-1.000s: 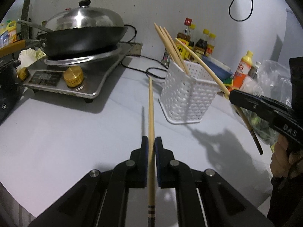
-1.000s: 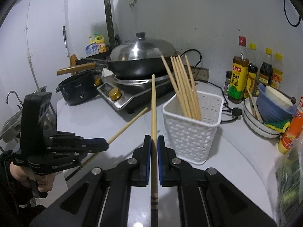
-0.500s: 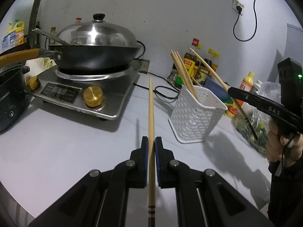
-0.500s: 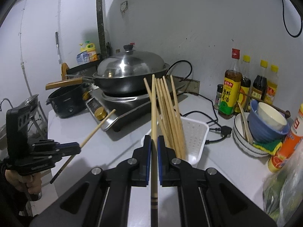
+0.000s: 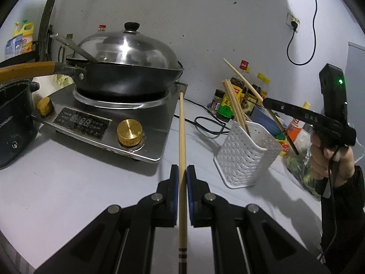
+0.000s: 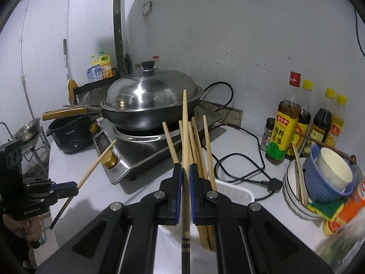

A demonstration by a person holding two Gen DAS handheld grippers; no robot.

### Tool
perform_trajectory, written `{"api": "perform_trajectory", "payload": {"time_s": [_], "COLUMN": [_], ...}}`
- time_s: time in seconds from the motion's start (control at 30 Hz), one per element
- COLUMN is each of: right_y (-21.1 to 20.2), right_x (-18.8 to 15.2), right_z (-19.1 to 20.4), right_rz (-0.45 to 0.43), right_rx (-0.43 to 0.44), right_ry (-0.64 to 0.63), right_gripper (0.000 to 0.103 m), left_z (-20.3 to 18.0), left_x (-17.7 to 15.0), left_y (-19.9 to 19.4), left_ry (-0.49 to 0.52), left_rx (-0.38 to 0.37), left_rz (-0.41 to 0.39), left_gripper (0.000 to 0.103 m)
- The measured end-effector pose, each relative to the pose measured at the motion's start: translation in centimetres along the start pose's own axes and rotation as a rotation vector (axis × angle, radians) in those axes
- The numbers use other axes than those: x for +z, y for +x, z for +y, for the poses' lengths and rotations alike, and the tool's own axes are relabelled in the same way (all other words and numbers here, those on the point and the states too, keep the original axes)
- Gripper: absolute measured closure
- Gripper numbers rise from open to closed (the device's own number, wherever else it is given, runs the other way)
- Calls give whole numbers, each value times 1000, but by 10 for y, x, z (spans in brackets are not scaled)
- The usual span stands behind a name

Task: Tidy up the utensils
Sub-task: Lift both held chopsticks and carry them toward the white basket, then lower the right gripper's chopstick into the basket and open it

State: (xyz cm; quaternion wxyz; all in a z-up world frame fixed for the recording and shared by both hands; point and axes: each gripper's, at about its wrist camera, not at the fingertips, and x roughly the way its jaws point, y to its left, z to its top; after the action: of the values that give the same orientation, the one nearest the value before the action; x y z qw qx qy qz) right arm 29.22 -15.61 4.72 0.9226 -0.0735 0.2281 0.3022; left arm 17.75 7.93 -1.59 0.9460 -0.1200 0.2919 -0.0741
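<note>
My left gripper (image 5: 182, 171) is shut on a wooden chopstick (image 5: 181, 132) that points forward over the counter, left of the white perforated basket (image 5: 247, 155). Several chopsticks (image 5: 235, 105) stand in that basket. In the right wrist view my right gripper (image 6: 185, 170) is shut on another chopstick (image 6: 185, 127), directly above the basket (image 6: 237, 193) and its standing chopsticks (image 6: 198, 146). The left gripper (image 6: 66, 186) with its chopstick (image 6: 95, 162) shows at the left there. The right gripper (image 5: 267, 101) with its chopstick (image 5: 241, 78) hangs over the basket in the left wrist view.
A lidded wok (image 5: 127, 73) sits on an induction cooker (image 5: 109, 118) at the back left, beside a black pot (image 5: 13, 118). Sauce bottles (image 6: 282, 125), stacked bowls (image 6: 319, 178), a black cable (image 6: 239, 169) and a bag of greens (image 5: 298, 166) crowd the right side.
Both grippers rose with their chopsticks. The right gripper came forward from beside the basket to above it. The left gripper drew to the left, nearer the cooker.
</note>
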Motion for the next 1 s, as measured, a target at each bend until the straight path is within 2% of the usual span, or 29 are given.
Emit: {"api": "perform_trajectory", "payload": {"time_s": [0.3, 0.5, 0.77, 1.0], "right_y": [40, 63, 61, 33], "right_x": [22, 9, -6, -22], "right_z": [-2, -1, -7, -18], "right_rz": [4, 54, 85, 64], "right_rx": [-40, -82, -91, -98], "right_ry": [-57, -78, -67, -43], "right_gripper": [97, 97, 97, 97], "left_z": [8, 12, 8, -4], "left_x": [0, 0, -1, 2], "left_y": [12, 17, 19, 16], "left_ry": [3, -4, -13, -15], "left_rx": [3, -2, -7, -8], "left_rz": [5, 7, 16, 13], "left_gripper": [97, 97, 97, 97]}}
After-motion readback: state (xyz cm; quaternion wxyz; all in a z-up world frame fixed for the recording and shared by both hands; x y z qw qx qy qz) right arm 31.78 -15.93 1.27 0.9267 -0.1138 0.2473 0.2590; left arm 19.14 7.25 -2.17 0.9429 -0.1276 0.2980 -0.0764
